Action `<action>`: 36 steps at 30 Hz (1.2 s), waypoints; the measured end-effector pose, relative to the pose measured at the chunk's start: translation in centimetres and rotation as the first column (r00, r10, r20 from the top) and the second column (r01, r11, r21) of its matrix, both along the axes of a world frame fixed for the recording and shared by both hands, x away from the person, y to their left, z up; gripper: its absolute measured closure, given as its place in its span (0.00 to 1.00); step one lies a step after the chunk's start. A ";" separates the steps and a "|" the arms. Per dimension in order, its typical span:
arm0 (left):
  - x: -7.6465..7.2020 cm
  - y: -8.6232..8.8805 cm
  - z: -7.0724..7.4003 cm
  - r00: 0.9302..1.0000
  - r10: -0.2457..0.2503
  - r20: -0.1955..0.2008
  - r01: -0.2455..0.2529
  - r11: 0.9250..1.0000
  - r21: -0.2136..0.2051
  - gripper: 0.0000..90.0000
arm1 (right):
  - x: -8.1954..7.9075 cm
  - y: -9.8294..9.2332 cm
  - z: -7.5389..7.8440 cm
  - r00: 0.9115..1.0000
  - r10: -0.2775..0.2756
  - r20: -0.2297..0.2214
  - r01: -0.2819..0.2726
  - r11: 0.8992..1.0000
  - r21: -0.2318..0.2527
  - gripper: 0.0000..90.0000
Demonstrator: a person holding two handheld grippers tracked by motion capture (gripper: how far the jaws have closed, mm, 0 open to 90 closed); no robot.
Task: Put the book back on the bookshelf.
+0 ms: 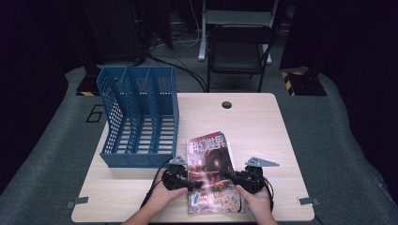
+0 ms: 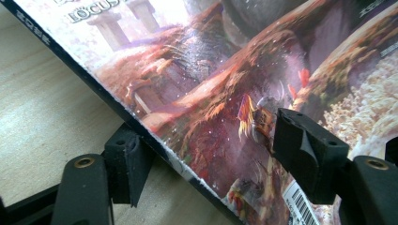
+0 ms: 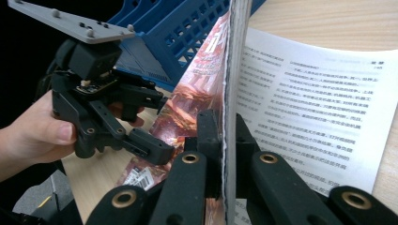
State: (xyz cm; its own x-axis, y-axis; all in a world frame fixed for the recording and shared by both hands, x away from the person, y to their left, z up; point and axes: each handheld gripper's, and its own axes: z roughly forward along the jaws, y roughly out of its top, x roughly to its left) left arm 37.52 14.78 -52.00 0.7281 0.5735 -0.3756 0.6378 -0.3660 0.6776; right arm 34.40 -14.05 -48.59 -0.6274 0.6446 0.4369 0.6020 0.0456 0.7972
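- High view: a magazine [image 1: 210,171] with a red, illustrated cover lay on the near half of the pale wooden table [image 1: 253,122], just right of a blue three-slot file rack [image 1: 138,117] standing at the table's left.
- We saw the person's two hands enter from the bottom edge, one at each long side of the magazine, each carrying a black gripper.
- Left gripper [image 2: 206,164]: in its own view, its jaws stood wide apart and straddled the spine edge of the magazine [image 2: 225,84], one jaw outside on the table, the other over the cover near the barcode. We could not see either pad pressing on the cover.
- Right gripper [image 3: 224,140]: in its own view, its jaws were closed tight on a bundle of pages at the magazine's open edge, lifting the cover and those pages upright; a printed text page [image 3: 309,112] lay exposed flat beside them.
- The same view showed the left gripper [image 3: 141,122] farther off, held in a hand [image 3: 33,131], with the blue rack [image 3: 187,33] behind it.
- An office chair [image 1: 239,47] stood beyond the table.
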 end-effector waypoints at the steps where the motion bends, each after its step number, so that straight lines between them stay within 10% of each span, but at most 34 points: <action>1: 0.0 0.0 0.0 1.000 0.001 0.002 -0.001 1.000 0.000 0.36 | 0.1 0.0 -0.1 1.000 -0.003 -0.002 0.003 1.000 -0.006 0.97; 36: -0.7 0.6 2.1 0.999 0.049 0.000 -0.049 0.996 -0.075 0.77 | 1.7 -0.8 -2.3 0.992 -0.058 -0.112 0.053 0.998 -0.046 0.90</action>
